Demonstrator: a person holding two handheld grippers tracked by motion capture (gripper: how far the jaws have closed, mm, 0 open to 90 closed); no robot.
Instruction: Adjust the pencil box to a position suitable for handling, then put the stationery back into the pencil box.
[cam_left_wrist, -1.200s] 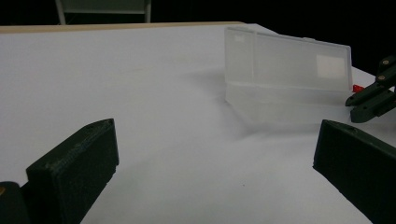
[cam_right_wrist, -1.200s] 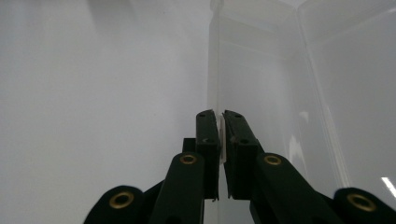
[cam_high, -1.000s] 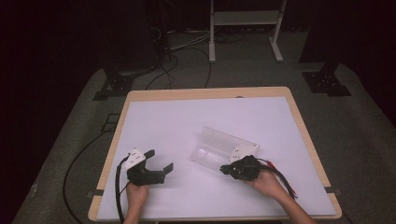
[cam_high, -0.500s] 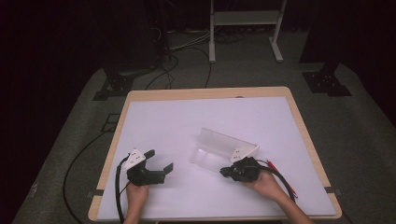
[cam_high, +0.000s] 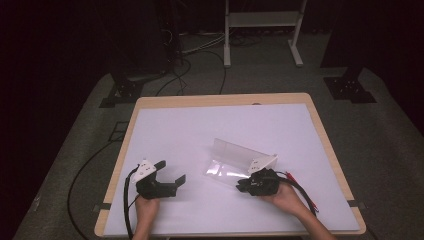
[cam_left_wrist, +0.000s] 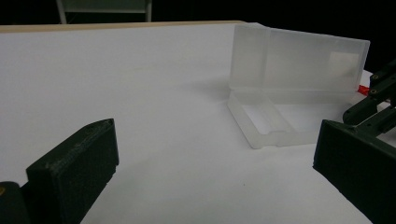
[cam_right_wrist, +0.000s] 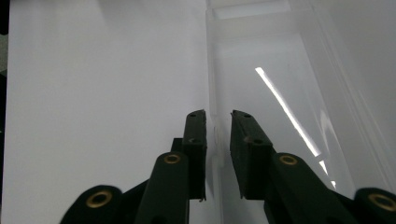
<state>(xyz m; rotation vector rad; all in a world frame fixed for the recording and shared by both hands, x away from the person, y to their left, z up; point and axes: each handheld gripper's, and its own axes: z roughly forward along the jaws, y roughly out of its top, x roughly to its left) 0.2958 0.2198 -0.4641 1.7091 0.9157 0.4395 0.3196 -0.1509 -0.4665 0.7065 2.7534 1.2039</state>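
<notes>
A clear plastic box (cam_high: 223, 172) lies on the white table with its lid (cam_high: 240, 152) standing up open. In the left gripper view the box (cam_left_wrist: 275, 123) sits ahead to the right, empty. My right gripper (cam_high: 242, 184) is at the box's near right end. In the right gripper view its jaws (cam_right_wrist: 218, 122) straddle the box's thin side wall (cam_right_wrist: 212, 84). They have just been opening, and a slim gap shows at each pad. My left gripper (cam_high: 171, 171) rests on the table to the left of the box, its jaws (cam_left_wrist: 215, 154) wide open and empty.
The table's wooden rim (cam_high: 220, 100) frames the white top. A red and black cable (cam_high: 300, 192) trails from the right gripper toward the front right corner. A metal stand (cam_high: 260, 20) and floor cables (cam_high: 195, 50) lie beyond the table.
</notes>
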